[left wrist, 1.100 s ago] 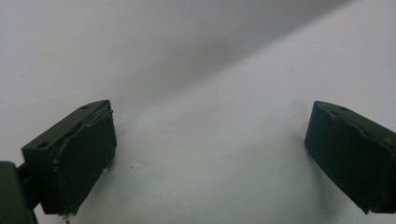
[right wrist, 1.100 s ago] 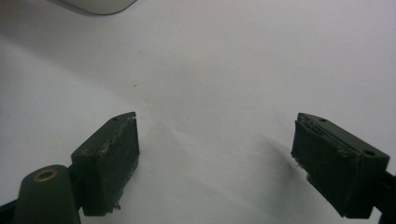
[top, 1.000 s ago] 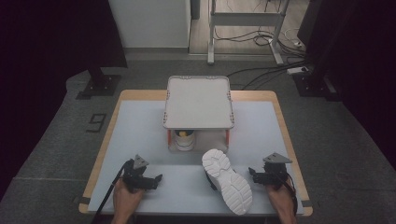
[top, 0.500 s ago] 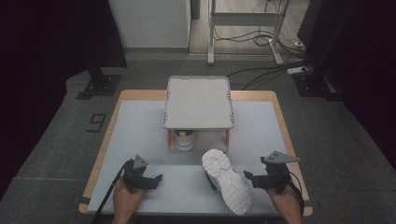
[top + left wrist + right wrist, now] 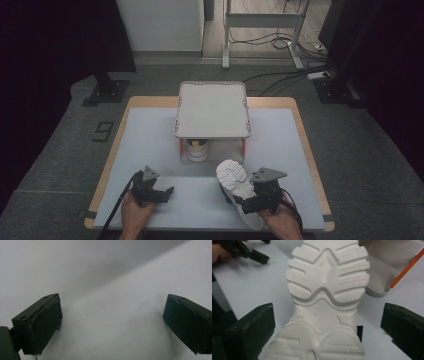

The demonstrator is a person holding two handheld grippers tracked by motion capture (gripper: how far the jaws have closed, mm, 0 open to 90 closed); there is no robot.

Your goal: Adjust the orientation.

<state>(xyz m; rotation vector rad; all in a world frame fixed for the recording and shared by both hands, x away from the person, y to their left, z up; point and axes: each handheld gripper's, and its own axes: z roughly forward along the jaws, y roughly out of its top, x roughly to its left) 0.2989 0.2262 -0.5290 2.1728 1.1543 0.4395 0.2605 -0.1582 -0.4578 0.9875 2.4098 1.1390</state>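
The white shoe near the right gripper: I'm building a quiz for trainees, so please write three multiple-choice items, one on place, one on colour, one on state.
1. Where does the white shoe lie?
A. On top of the small shelf
B. On the table's near side, in front of the shelf
C. On the floor

2. What colour are the shelf's legs?
A. Orange
B. Blue
C. Black

3. How does the right gripper stand?
A. Shut on the shoe
B. Shut and empty
C. Open, sole between its fingers

Answers: 1 B, the high view shows it sole-up on the table before the shelf. 2 A, orange posts show beneath the grey top. 3 C, the right gripper view shows gaps between both fingers and the sole.
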